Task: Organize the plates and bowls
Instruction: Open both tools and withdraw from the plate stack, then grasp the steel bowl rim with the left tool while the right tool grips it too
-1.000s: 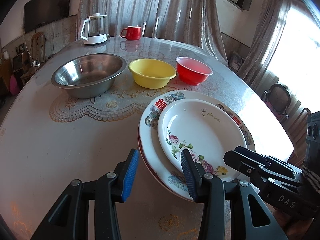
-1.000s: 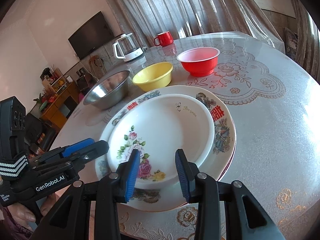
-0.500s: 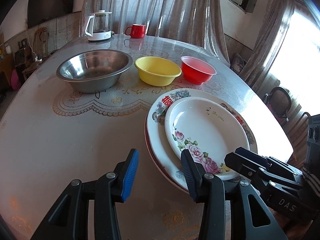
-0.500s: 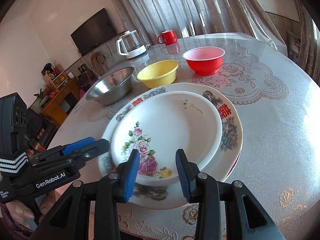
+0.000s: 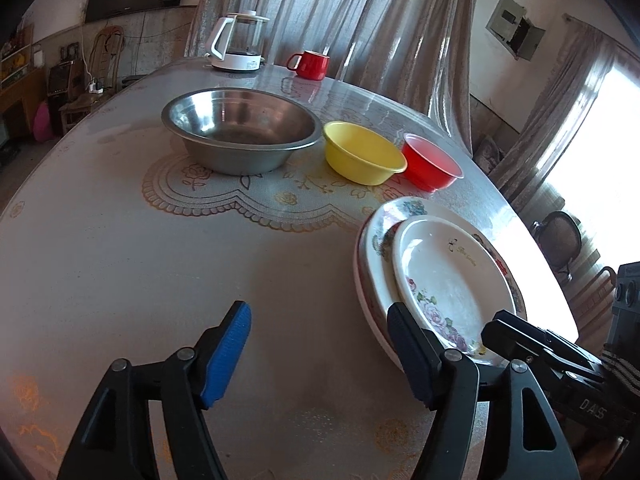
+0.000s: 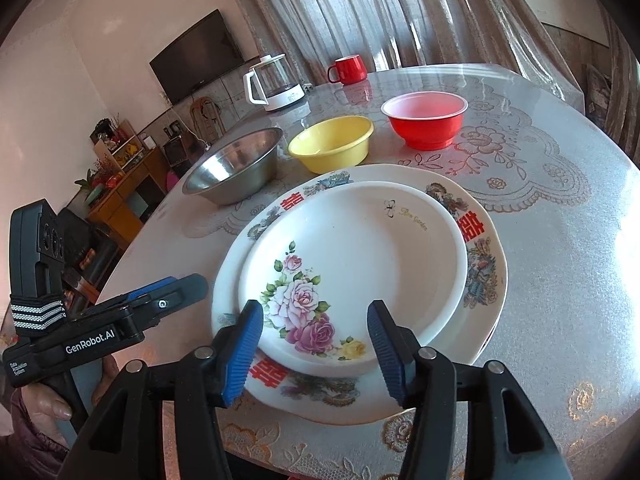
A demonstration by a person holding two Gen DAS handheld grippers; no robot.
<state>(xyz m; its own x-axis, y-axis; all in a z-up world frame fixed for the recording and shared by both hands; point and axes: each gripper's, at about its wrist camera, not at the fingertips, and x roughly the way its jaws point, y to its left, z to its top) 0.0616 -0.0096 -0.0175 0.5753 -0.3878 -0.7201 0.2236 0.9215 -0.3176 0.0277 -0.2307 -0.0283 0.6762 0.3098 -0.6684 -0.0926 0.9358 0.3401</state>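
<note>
So the plates look sorted: the smaller white porcelain plate with painted roses (image 6: pixel 356 256) sits nested on the larger white plate with red characters and a floral rim (image 6: pixel 480 264), and that stack lies directly ahead of the right tool (image 6: pixel 316 344), its near edge just beyond the blue pads. That tool's jaws stand apart and hold nothing; they hover at the stack's near rim without visibly touching it.

The left tool (image 5: pixel 320 350) is likewise spread wide and empty, with bare round counter under a lace-patterned cover (image 5: pixel 120 248) ahead of it and the plate stack off to its right, just beside its right finger.

The bowls are what I judge still undone. Farther ahead of both tools, three stand in a row, each on its own: the wide stainless-steel bowl (image 5: pixel 240 136), the yellow plastic bowl (image 5: pixel 362 158) and the small red plastic bowl (image 5: pixel 432 162). The yellow and red ones look close enough to touch in the left view, yet none sits inside another. Nesting them by size seems the remaining half.

Beyond them a glass kettle with a white handle (image 6: pixel 274 82) and a red mug (image 6: pixel 348 70) stand at the far edge, outside the job.
</note>
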